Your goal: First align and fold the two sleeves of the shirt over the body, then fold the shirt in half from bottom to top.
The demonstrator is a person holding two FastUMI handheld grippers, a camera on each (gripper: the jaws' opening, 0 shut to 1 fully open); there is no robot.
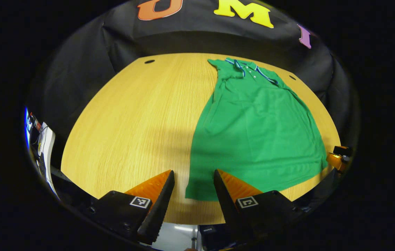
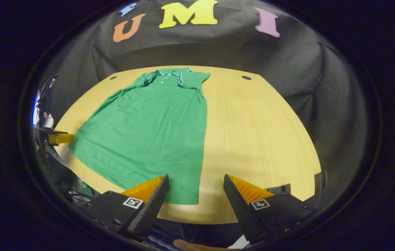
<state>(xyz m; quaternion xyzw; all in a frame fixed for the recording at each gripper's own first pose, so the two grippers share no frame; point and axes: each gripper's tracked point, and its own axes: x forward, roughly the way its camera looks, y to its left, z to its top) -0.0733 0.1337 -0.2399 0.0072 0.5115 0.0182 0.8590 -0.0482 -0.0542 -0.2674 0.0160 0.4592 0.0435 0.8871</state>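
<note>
In the left gripper view, the left gripper (image 1: 194, 186) sits at the bottom centre with its jaws spread wide and nothing between them, poised above the near left corner of the hem of the green shirt (image 1: 256, 129). The shirt lies flat on the wooden bench (image 1: 138, 115), filling the right half of the frame, its collar (image 1: 249, 68) at the upper centre near the far edge.

In the right gripper view, the right gripper (image 2: 195, 190) is likewise wide apart and empty at the bottom centre, above the shirt's (image 2: 152, 129) near right hem corner. There the shirt fills the left half of the bench (image 2: 256, 132), collar (image 2: 166, 75) at the top. Both sleeves appear already folded in over the body.
</note>
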